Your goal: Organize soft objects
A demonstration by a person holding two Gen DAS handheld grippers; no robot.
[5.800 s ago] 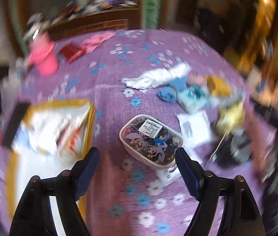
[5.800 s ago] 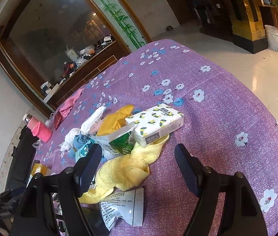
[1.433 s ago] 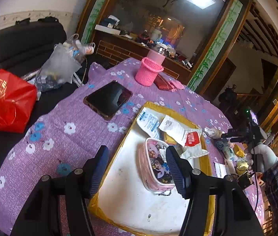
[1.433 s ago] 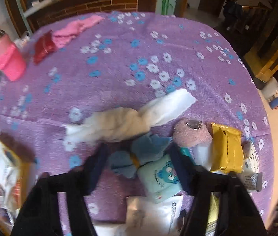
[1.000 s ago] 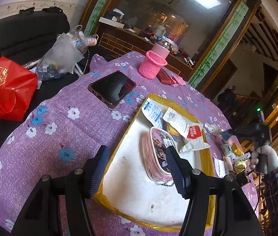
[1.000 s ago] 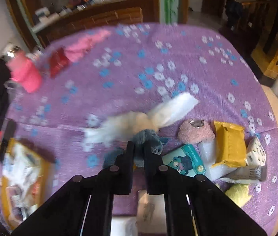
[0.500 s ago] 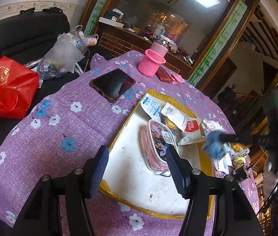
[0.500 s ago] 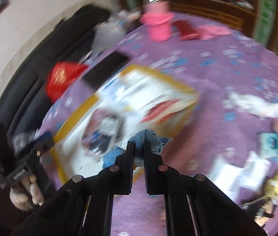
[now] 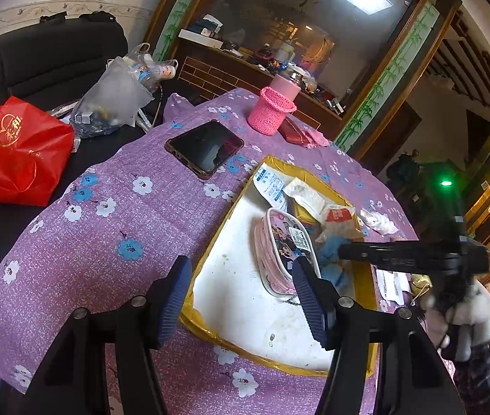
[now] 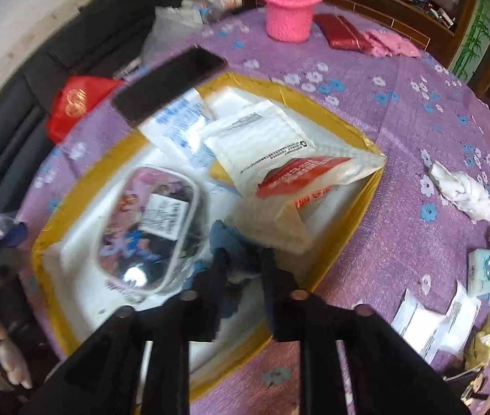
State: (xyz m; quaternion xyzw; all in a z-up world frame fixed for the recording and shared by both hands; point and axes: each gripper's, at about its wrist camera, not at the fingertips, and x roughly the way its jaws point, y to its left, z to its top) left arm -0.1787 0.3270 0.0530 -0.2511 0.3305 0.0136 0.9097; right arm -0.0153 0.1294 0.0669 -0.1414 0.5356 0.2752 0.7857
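Observation:
A yellow-rimmed white tray lies on the purple flowered tablecloth. In it are a pink cartoon pouch and several paper packets. My right gripper is over the tray's right part, its jaws partly apart around a blue cloth; in the left wrist view it reaches in from the right. My left gripper is open and empty, held back at the tray's near edge. A white cloth lies on the table beyond the tray.
A black phone, a pink knitted cup, a red wallet and a pink cloth sit at the back. Packets, a teal box and a yellow towel lie right. A red bag sits left.
My right gripper picked the blue cloth up from the pile, carried it over the tray, lowered it beside the pouch, and its jaws have parted. My left gripper has barely moved.

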